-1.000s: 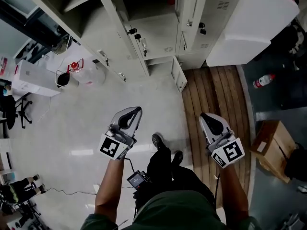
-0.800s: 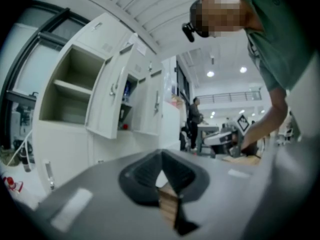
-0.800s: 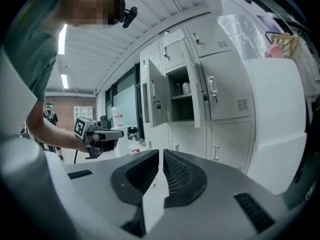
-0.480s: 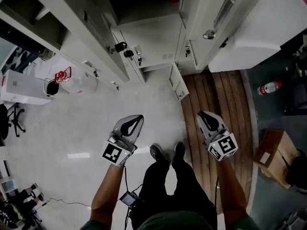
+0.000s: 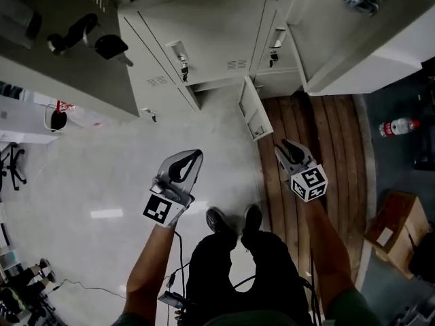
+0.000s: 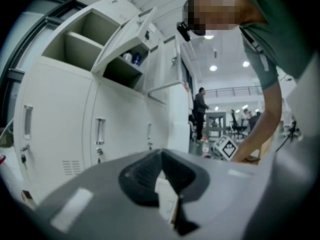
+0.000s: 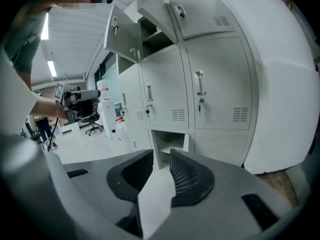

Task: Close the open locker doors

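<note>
Holding my right hand-held gripper (image 5: 291, 149) low, I have its jaws just opened, spread and empty. My left hand-held gripper (image 5: 185, 165) is pressed together, also empty. Just ahead and slightly left of the right one, much nearer it than the left, the bottom door (image 5: 252, 109) juts edge-on toward me. Its compartment (image 7: 167, 141) gapes behind, so I judge it closes leftward.

i see a small pale grey low locker door (image 5: 251, 111) at the foot of the locker bank (image 5: 211, 32), swung out square to the bank's front, its compartment (image 7: 170, 143) open. higher on the bank an upper door (image 7: 122, 34) stands open too.
</note>
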`<state>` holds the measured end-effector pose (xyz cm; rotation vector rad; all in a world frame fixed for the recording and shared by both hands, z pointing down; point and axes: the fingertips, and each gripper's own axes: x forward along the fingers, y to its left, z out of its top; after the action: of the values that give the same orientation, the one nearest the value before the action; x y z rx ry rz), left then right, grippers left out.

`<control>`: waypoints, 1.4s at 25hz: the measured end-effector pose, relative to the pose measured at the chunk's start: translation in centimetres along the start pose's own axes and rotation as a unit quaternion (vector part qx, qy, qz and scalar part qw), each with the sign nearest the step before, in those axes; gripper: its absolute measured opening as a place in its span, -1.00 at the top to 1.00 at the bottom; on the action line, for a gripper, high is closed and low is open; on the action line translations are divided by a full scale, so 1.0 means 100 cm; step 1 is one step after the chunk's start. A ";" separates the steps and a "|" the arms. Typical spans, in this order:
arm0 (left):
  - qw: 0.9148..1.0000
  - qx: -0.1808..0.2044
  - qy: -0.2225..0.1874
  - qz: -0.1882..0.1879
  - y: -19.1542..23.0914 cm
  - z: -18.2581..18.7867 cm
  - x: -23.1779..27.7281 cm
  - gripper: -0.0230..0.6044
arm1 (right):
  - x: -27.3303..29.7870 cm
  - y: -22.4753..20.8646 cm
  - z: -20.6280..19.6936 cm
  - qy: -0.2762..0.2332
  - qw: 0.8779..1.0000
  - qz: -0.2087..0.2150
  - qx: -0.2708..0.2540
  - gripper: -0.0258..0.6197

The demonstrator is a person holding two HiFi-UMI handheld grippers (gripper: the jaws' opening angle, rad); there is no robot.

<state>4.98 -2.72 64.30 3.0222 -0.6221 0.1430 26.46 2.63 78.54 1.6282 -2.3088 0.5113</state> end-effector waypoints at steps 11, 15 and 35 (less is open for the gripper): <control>1.000 0.000 0.004 0.020 0.027 -0.071 0.030 0.92 | 0.078 -0.053 -0.089 0.053 0.998 0.027 -0.012 0.59; 0.999 -0.001 0.008 0.033 0.037 -0.078 0.027 0.92 | 0.089 -0.044 -0.091 0.051 0.998 0.044 -0.005 0.59; 0.994 -0.001 -0.013 0.105 0.097 -0.076 -0.046 0.92 | 0.240 0.083 -0.038 0.026 0.988 0.148 -0.046 0.60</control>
<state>-3.66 -9.34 71.69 2.9539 -0.9401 0.1118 10.76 -13.50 90.83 1.2218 -2.5091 0.4945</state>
